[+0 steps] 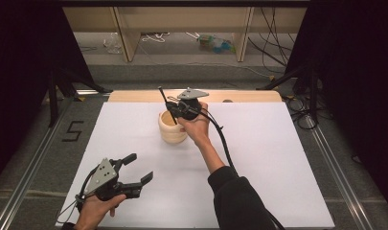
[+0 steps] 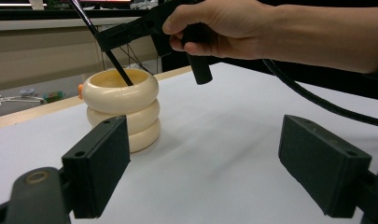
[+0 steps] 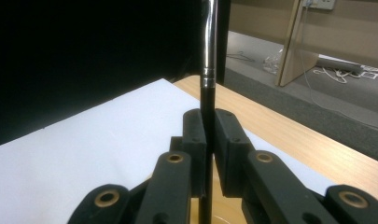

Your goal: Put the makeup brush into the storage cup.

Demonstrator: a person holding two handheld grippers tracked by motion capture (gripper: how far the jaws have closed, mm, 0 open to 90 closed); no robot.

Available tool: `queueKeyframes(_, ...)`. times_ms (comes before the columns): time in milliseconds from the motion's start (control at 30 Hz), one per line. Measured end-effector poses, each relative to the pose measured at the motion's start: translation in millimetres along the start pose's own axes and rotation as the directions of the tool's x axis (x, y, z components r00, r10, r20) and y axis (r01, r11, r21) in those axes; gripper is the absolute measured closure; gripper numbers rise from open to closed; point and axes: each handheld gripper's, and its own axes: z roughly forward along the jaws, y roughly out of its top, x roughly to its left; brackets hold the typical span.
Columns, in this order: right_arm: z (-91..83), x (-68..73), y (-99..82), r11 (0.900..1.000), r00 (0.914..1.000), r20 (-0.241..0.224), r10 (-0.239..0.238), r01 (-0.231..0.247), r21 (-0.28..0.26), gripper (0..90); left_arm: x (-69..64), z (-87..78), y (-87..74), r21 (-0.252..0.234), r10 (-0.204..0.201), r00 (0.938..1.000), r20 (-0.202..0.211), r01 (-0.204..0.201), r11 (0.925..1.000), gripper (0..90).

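Black pen (image 1: 165,101) stands tilted, its lower end inside the cream ringed holder (image 1: 172,128) on the bench (image 1: 258,158), clamped by the right claw (image 3: 206,135). Lower it gently, release only once it rests. Left claw (image 2: 214,163) gapes wide, empty, well apart.

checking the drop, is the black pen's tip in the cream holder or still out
In. The black pen, clamped in the right gripper, slants down past the rim of the cream ringed holder; how deep it reaches is hidden.
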Motion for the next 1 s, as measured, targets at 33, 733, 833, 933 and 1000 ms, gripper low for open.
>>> queueKeyframes(33, 0.1, -0.2, -0.5, 1.0000, 1.0000, -0.005, 0.003, -0.003, 0.001, 84.0, -0.1, 0.0, -0.1, 0.000, -0.001, 1.0000, 0.000, 0.001, 1.0000, 16.4)
queueKeyframes(733, 1.1, -0.5, -12.3, 0.9999, 0.9999, 0.001, 0.013, -0.013, 0.010, 84.0, -0.8, -0.4, -0.6, -0.001, -0.006, 1.0000, 0.000, 0.006, 1.0000, 16.4)
queueKeyframes(833, 1.5, -0.3, -13.2, 0.9999, 0.9999, 0.004, 0.010, -0.010, 0.007, 83.9, -0.8, -0.4, -0.6, 0.001, -0.006, 1.0000, 0.000, 0.006, 1.0000, 16.4)
queueKeyframes(933, 1.3, -0.7, -15.2, 0.9993, 0.9998, 0.005, 0.018, -0.019, 0.032, 84.0, -1.2, -0.7, -0.8, -0.001, -0.016, 0.9999, -0.001, 0.016, 0.9999, 16.4)
queueKeyframes(1000, 1.2, -1.4, -16.3, 0.9992, 0.9998, 0.003, 0.021, -0.021, 0.034, 83.8, -1.3, -0.8, -0.8, -0.002, -0.019, 0.9998, -0.001, 0.019, 0.9998, 16.4)
